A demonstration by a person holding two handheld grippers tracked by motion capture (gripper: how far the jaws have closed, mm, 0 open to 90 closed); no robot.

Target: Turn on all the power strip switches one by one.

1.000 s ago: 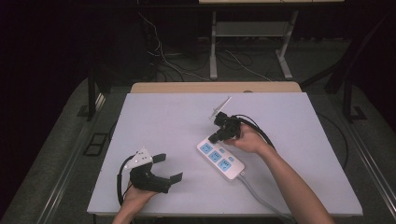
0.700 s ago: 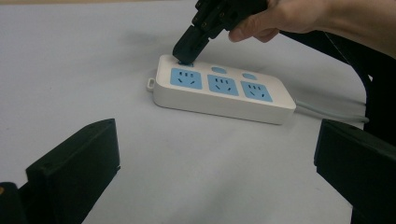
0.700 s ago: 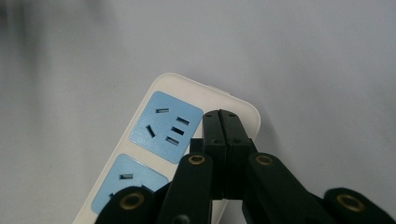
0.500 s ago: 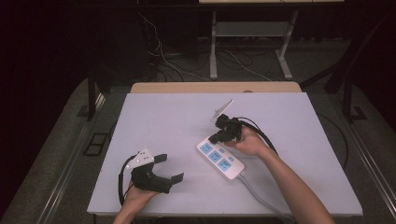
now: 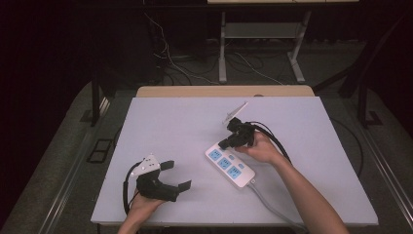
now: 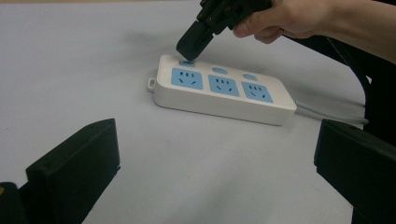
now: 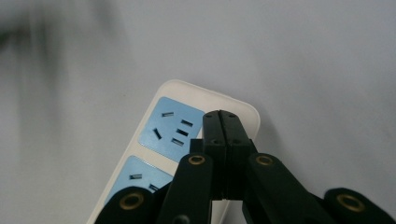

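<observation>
No brand, label or readable writing on the power strip (image 5: 230,165); you only get three blue socket faces and small blue buttons beside them, one per socket as far as the left gripper view shows. The strip is white, lying flat and diagonal on the pale table (image 5: 170,122), right of centre, its grey cord (image 5: 272,207) running off toward your near right edge, where your forearm covers the end of it.

Your right gripper (image 5: 227,143) is pinched fully closed with nothing between the jaws. In the left gripper view its tip comes down on the small blue button (image 6: 187,62) at the strip's far-left end; whether it actually presses or just touches cannot be told, since the tip hides most of the button. In the right gripper view the closed jaws cover that button entirely, and the second socket is cut off by the gripper's linkage. The upper left of that view is blurred dark.

Your left gripper (image 5: 176,175) rests low near the near-left corner of the table, well apart from the strip, jaws spread wide and holding nothing. A grey three-cornered plate sits on top. Your left hand (image 5: 142,204) is partly cut off by the bottom edge of the high view.

Beyond the table, dark floor with loose cables (image 5: 170,63); detail there is too dim to make out.
</observation>
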